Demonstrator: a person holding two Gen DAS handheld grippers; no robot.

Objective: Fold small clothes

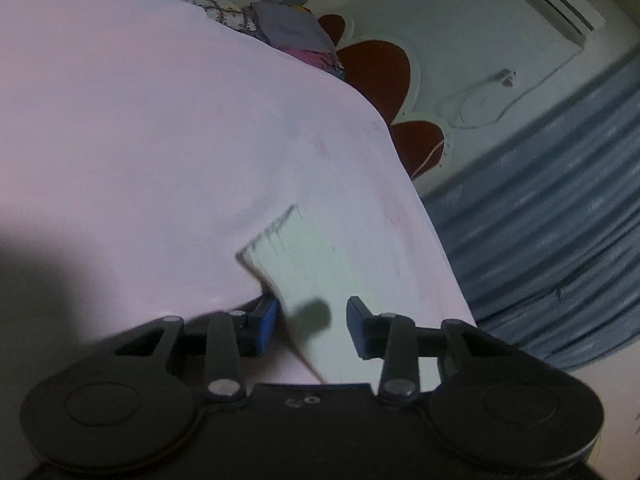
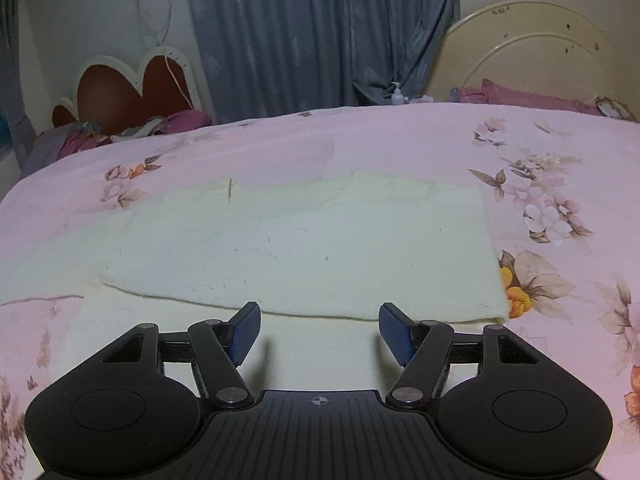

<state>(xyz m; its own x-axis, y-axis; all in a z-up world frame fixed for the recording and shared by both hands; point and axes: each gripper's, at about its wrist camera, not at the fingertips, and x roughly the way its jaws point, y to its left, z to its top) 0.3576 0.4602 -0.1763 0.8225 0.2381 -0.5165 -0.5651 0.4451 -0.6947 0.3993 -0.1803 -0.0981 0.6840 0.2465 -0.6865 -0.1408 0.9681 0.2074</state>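
A pale cream cloth (image 2: 304, 248) lies on the pink floral bedspread (image 2: 560, 208), partly folded, with an upper layer over a lower one. My right gripper (image 2: 320, 332) is open and empty, just above the cloth's near edge. In the left wrist view, a corner of the cream cloth (image 1: 296, 256) sticks up between the blue fingers of my left gripper (image 1: 312, 328). The jaws stand apart with the cloth beside the left finger (image 1: 266, 330), not clamped. The view is tilted.
A heart-shaped red headboard (image 2: 124, 92) and a heap of clothes (image 2: 120, 132) are at the far left. Blue curtains (image 2: 320, 32) hang behind the bed. A cream round headboard (image 2: 532, 56) and a pink pillow (image 2: 532, 98) are at the far right.
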